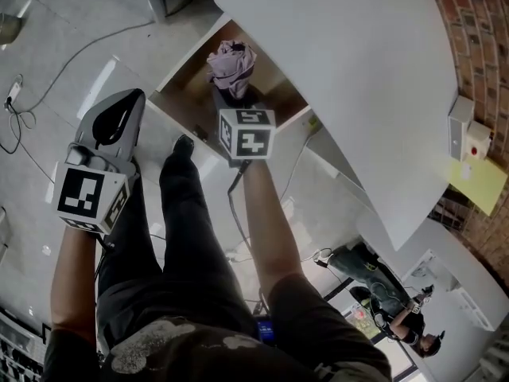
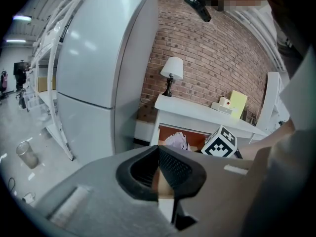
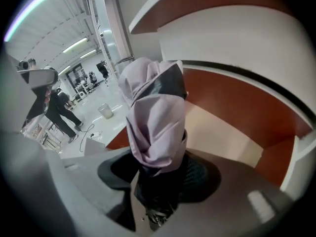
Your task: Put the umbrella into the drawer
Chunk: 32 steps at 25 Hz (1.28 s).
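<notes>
In the head view my right gripper (image 1: 231, 99) is shut on a folded lilac umbrella (image 1: 232, 64) with a black handle end. It holds the umbrella upright over the open drawer (image 1: 189, 83), which has a brown wooden inside. The right gripper view shows the umbrella (image 3: 153, 122) rising from between the black pads (image 3: 200, 179) of that gripper (image 3: 159, 184), with the drawer's floor (image 3: 222, 127) just behind. My left gripper (image 1: 121, 111) hangs to the left of the drawer, over the floor. Its jaws are together with nothing between them (image 2: 159, 171).
A white curved desk top (image 1: 342, 78) overhangs the drawer on the right. A lamp (image 2: 172, 73) and a yellow card (image 2: 238, 102) stand on it by a brick wall. A tall white cabinet (image 2: 108, 58) stands left. Cables (image 1: 48, 86) lie on the floor, and the person's shoe (image 1: 181, 146) is near the drawer.
</notes>
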Tool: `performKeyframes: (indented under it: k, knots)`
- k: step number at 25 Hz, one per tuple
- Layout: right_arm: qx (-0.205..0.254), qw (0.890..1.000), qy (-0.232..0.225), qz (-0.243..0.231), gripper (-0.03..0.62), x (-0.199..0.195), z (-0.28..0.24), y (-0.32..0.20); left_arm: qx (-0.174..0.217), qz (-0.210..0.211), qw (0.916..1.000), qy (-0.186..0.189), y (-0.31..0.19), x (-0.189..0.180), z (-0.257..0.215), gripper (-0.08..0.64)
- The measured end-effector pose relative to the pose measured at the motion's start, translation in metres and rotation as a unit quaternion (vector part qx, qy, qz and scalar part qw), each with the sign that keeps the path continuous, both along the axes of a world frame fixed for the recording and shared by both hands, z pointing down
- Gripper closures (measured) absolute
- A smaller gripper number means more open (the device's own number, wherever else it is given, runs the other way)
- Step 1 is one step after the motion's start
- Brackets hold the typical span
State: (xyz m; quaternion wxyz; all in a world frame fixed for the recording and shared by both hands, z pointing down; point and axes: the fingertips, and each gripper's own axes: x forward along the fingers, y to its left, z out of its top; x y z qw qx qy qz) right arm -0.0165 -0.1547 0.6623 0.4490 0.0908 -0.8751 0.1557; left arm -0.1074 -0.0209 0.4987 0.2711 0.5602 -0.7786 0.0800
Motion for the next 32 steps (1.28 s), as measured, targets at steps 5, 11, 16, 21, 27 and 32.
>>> performKeyframes:
  k: [5,11,16,21,27,32]
  knots:
    - [-0.009,1.000,0.022,0.003,0.360,-0.002,0.030,-0.006,-0.010,-0.009,0.9996,0.023,0.000,-0.003,0.018,0.549]
    - [-0.020,0.999,0.044,0.012,0.360,-0.003,0.056,-0.012,-0.012,-0.021,0.9990,0.037,-0.001,-0.008,0.037,0.549]
    - [-0.028,0.998,0.058,0.017,0.359,-0.003,0.073,-0.018,-0.021,-0.023,0.9979,0.057,-0.006,-0.009,0.046,0.549]
    - [-0.035,0.996,0.074,0.027,0.357,-0.004,0.082,-0.021,-0.024,-0.020,0.9978,0.058,-0.009,-0.009,0.050,0.549]
    - [-0.025,0.996,0.080,0.031,0.353,-0.003,0.085,-0.022,-0.026,-0.021,0.9975,0.062,-0.006,-0.008,0.051,0.549]
    - [-0.028,0.996,0.076,0.033,0.336,-0.005,0.084,-0.020,-0.026,-0.020,0.9974,0.064,-0.007,-0.007,0.048,0.549]
